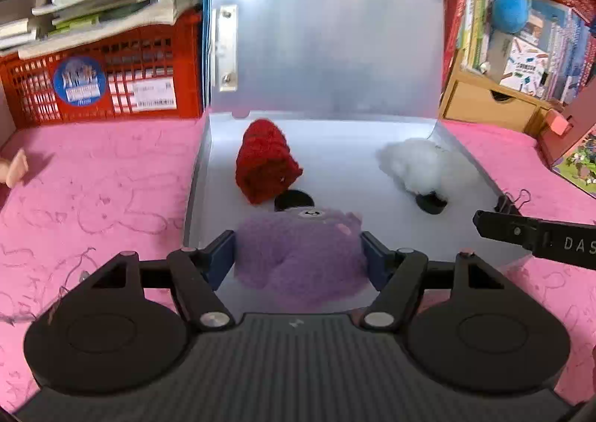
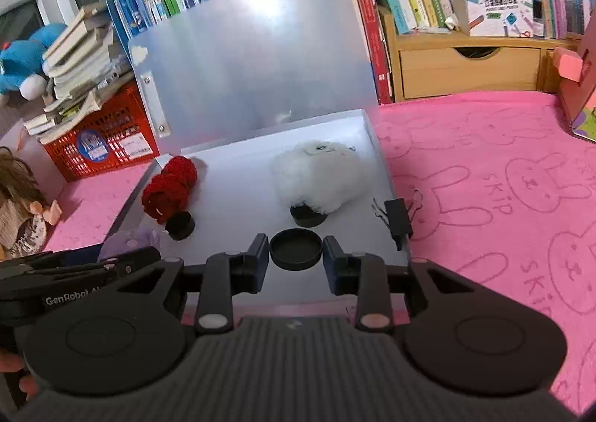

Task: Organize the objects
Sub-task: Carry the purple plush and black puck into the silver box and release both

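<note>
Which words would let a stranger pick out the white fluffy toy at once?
Find the open translucent box on the pink rabbit-print cloth. Inside, toward its right wall, lies the white fluffy toy. Its neighbours are a red knitted toy and a purple one.

The cloth (image 2: 484,179) is hot pink, printed with fainter rabbit outlines. On the frosted white case (image 1: 335,153) sit three fuzzy things — a deep red knit one (image 1: 264,161), a white fluffy one (image 2: 320,176), a lilac plush (image 1: 298,250). The round lid (image 2: 295,249) is black; the crate (image 1: 100,79) orange-red.
</note>
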